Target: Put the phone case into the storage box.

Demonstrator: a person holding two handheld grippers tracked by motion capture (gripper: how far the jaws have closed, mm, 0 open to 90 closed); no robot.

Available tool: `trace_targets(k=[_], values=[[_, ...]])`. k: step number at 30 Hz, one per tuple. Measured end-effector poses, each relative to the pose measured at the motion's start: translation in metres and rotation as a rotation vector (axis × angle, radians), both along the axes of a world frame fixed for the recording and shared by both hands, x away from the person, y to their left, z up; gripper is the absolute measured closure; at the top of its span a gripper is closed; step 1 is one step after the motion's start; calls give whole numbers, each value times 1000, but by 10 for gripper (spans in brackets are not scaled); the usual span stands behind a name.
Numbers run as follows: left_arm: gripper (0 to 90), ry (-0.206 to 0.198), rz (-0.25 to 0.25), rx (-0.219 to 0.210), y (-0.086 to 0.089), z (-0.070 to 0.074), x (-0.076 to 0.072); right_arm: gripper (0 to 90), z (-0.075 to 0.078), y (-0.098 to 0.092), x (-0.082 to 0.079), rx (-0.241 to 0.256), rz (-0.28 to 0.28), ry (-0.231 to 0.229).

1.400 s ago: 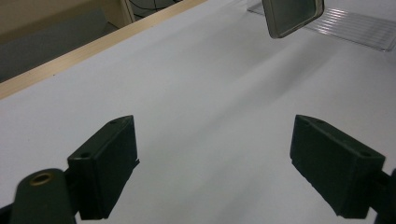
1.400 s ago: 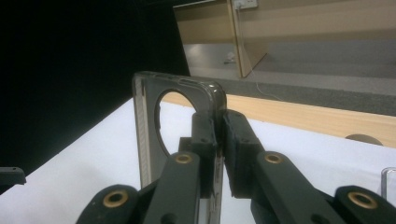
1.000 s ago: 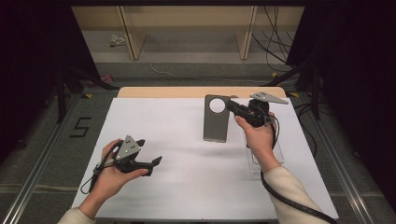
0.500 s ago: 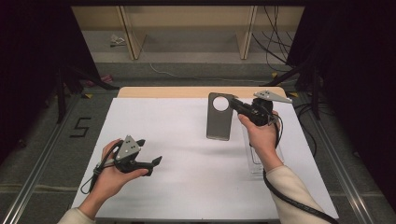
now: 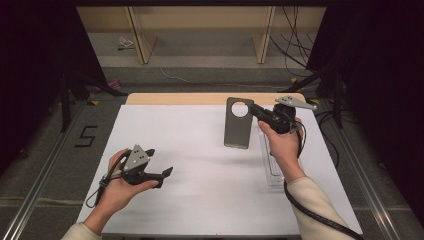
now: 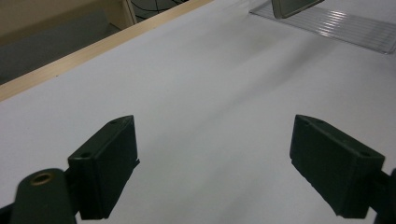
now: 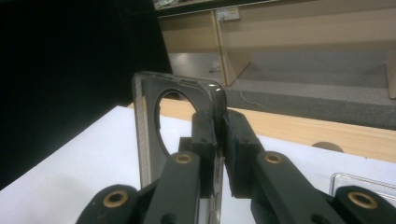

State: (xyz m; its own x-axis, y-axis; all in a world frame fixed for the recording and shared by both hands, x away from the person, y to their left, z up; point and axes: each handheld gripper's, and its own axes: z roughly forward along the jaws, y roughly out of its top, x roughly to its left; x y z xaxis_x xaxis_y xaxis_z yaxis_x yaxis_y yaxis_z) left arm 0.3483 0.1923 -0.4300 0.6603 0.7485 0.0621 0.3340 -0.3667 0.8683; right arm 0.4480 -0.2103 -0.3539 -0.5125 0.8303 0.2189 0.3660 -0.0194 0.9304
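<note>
White table [image 5: 200,200]: the right gripper [image 5: 256,111] has its jaws clamped on the edge of an upright grey phone case [image 5: 237,125]; the left gripper [image 5: 169,171] rests with jaws apart.

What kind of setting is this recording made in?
Probably a lab or data-collection workstation, not a home. A table with a plain white top stands on grey flooring, with dark curtains at both sides, loose cables on the floor behind, and a "5" floor marking beside the table.
</note>
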Motion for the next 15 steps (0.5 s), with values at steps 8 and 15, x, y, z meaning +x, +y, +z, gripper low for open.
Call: trace_targets(k=[8,15], values=[[147,0,-1,0,0,0,0,836,1,-4,1,-1,-11,-3],[147,0,0,2,0,0,0,836,1,-6,1,-5,-19,-5]])
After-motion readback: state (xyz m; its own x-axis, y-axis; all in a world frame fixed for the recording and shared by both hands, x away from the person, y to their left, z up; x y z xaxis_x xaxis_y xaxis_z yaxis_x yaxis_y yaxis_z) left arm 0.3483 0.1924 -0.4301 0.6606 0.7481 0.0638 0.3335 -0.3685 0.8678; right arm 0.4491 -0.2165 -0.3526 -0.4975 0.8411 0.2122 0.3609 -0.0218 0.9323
